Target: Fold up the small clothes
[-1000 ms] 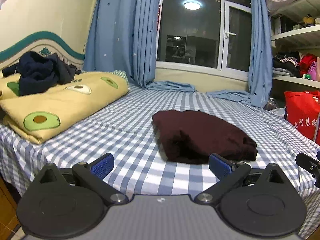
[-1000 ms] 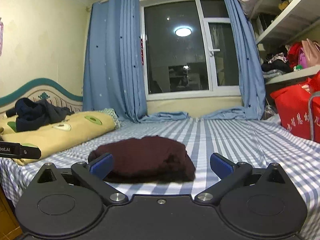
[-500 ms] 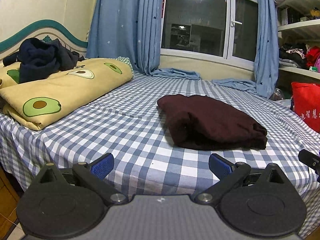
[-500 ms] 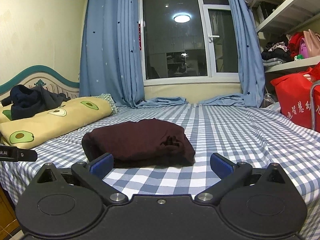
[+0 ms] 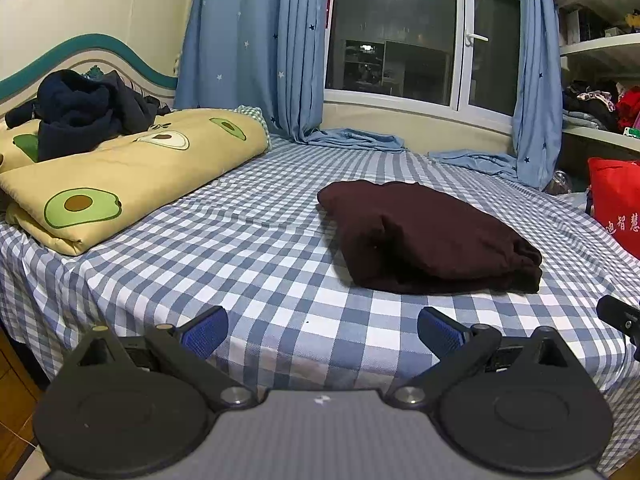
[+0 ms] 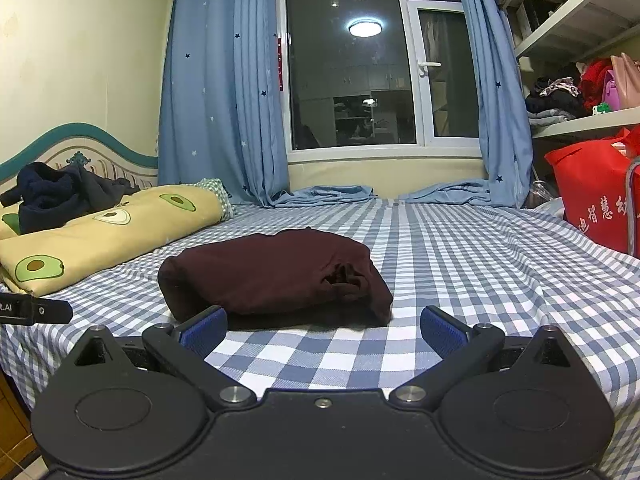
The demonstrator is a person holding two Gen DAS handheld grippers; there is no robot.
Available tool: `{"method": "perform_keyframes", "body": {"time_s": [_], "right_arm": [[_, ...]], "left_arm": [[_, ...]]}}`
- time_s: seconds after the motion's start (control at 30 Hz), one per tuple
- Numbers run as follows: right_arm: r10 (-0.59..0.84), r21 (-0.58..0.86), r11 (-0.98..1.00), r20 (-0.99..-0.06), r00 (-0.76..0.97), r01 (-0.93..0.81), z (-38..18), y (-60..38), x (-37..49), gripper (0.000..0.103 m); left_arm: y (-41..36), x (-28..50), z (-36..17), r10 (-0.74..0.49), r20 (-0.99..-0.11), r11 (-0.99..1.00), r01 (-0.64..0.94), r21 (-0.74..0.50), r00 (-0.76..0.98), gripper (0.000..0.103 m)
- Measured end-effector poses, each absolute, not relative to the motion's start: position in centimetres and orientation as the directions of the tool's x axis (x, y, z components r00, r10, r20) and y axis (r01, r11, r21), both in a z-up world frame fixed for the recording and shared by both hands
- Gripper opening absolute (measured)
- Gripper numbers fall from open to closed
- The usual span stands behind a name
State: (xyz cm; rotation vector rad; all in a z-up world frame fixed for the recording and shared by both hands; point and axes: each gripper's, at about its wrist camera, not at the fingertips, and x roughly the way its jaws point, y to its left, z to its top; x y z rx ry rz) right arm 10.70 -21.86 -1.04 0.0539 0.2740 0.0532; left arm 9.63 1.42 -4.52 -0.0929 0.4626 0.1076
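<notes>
maroon garment (image 6: 276,272) folded on bed (image 6: 460,252)

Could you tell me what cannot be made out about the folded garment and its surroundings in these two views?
- Maroon garment: its type is unclear; folds hide it in both views.
- Red bag: cut off by the right edge; its print is partial.
- Dark clothes on the avocado quilt: a heap, count unclear.
- Shelf items: too small.
</notes>
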Motion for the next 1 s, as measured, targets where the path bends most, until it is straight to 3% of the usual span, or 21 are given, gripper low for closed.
{"method": "perform_keyframes", "body": {"time_s": [1.0], "right_arm": [[0.068,0.06,0.997,-0.299,0.952,-0.052,-1.9,-21.7,11.9,0.103]], "left_arm": [[1.6,10.6,-5.3,0.089,-0.469,0.991,-0.126,-0.049,0.879,0.102]]}}
